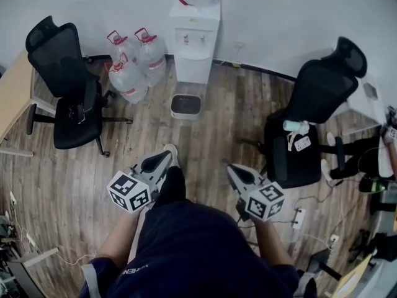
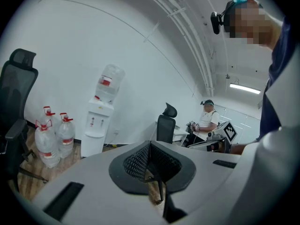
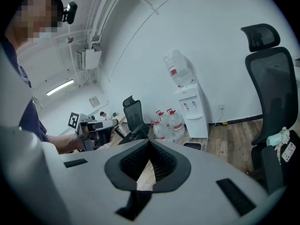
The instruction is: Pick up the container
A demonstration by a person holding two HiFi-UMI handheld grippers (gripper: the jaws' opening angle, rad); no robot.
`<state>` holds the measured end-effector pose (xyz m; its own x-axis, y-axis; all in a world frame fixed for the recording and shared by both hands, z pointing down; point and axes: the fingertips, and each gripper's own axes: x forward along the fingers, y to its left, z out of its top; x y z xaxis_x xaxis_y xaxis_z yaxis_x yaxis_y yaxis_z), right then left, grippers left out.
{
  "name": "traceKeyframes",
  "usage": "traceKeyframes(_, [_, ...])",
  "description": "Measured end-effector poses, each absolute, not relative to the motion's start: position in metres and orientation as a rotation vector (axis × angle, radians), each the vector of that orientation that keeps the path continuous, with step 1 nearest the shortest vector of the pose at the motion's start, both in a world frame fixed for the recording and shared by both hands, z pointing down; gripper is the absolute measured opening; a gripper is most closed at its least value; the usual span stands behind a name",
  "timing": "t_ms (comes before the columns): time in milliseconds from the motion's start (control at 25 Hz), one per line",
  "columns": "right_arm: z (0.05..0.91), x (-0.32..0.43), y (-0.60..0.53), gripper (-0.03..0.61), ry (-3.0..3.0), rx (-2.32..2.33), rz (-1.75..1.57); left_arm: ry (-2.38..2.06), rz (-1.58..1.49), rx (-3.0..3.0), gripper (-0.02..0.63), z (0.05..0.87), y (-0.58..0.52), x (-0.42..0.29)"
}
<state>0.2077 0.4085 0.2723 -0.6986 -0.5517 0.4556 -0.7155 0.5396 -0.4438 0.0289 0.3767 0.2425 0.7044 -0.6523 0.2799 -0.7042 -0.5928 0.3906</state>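
Grey container point(image 1: 186, 106) — empty, perhaps — sits beyond closed left gripper point(image 1: 167, 156), right gripper point(image 1: 231, 169).

An office: 2 swivel chairs point(image 1: 71, 85) point(image 1: 313, 126), desk point(image 1: 15, 98), water cooler point(image 1: 194, 42) (3 spare bottles point(image 1: 130, 79)).

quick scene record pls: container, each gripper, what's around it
container: small, rectangular, light rim, dark inside; on the wooden floor before the water dispenser; untouched
left gripper: shut, empty, short of the container
right gripper: shut, empty, short of the container
nearby: three water jugs; black office chairs at either side
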Motion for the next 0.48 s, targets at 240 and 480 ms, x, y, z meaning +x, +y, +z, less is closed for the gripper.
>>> traceKeyframes(240, [0.295, 0.164, 0.319, 0.017, -2.441, 1.076, 0.966, -0.997, 0.18, 2.402, 0.026, 0.269, 0.279, -0.014])
traceKeyframes(480, [0.308, 0.115, 0.221, 0.017, -2.375, 1.084, 0.995, -0.966, 0.261, 2.406, 0.026, 0.285, 0.178, -0.065])
